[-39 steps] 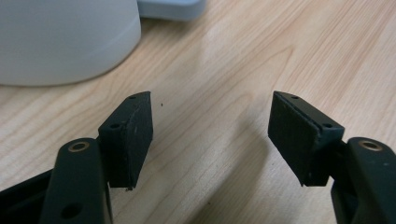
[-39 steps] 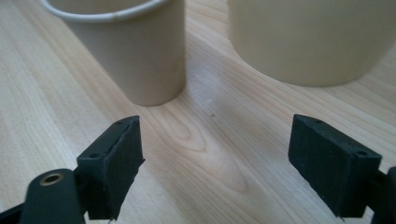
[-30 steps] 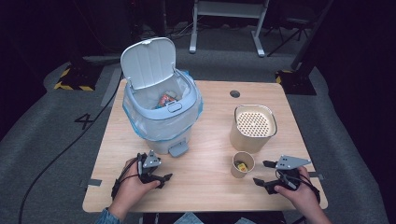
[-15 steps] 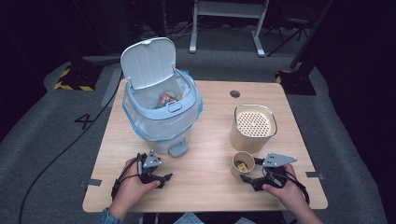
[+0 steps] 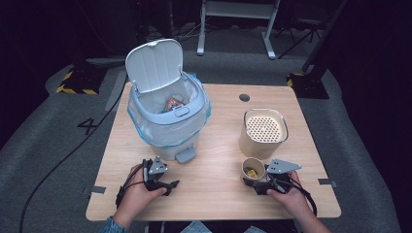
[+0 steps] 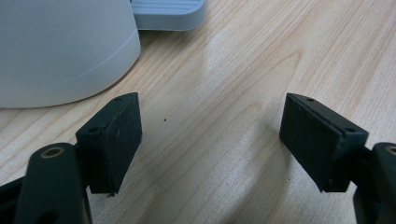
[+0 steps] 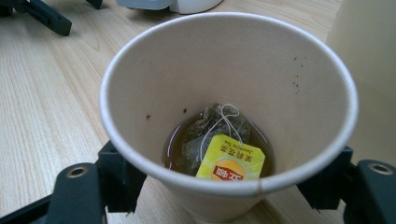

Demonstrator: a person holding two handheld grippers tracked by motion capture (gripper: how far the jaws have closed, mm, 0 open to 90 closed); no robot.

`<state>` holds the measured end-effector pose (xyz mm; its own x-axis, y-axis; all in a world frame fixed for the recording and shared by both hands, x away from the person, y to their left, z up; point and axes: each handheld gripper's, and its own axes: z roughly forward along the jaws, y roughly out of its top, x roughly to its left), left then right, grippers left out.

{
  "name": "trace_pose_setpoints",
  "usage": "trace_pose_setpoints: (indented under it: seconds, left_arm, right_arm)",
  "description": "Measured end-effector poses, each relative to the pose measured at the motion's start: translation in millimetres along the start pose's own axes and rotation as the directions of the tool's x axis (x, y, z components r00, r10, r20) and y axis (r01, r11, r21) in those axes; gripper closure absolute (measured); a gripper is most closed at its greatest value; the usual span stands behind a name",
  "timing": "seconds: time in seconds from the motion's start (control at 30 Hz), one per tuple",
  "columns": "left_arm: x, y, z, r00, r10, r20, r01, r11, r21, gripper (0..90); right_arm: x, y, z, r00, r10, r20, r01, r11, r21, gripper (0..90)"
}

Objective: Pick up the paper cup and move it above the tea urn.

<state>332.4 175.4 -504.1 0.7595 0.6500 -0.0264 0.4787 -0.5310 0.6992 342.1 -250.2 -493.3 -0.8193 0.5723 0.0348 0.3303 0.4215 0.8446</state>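
Standing upright, paper cup seemingly clamped by right tool, left tool jaws apart.

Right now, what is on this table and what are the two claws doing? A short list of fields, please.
Table: light wood
Bin: pale pedal bin, lid up, bag-lined, rubbish inside
Canister: beige, perforated top
Cup: paper cup with used tea bag, yellow tag and some tea
Left claw: open, nothing between jaws, beside bin base
Right claw: jaws either side of cup; contact unclear

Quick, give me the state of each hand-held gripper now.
Left hand-held gripper: open, empty, above the table.
Right hand-held gripper: jaws around the paper cup; a firm clamp cannot be told.
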Motion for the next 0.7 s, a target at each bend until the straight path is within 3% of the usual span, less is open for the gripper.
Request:
trace_pose_setpoints:
  seconds: [0.23,0.7]
  left_arm:
    - [0.2,0.0,0.0,1.0,-0.003,-0.002,0.003,1.0,0.0,21.7]
    - [0.5,-0.2,-0.2,0.9999,-0.01,-0.013,0.01,0.9999,-0.002,22.0]
  right_arm:
    - [-0.2,4.0,-7.7,0.9998,-0.008,-0.018,0.007,0.9993,-0.036,30.5]
    - [-10.5,24.0,-45.6,0.999,-0.038,-0.021,0.037,0.9969,-0.069,31.5]
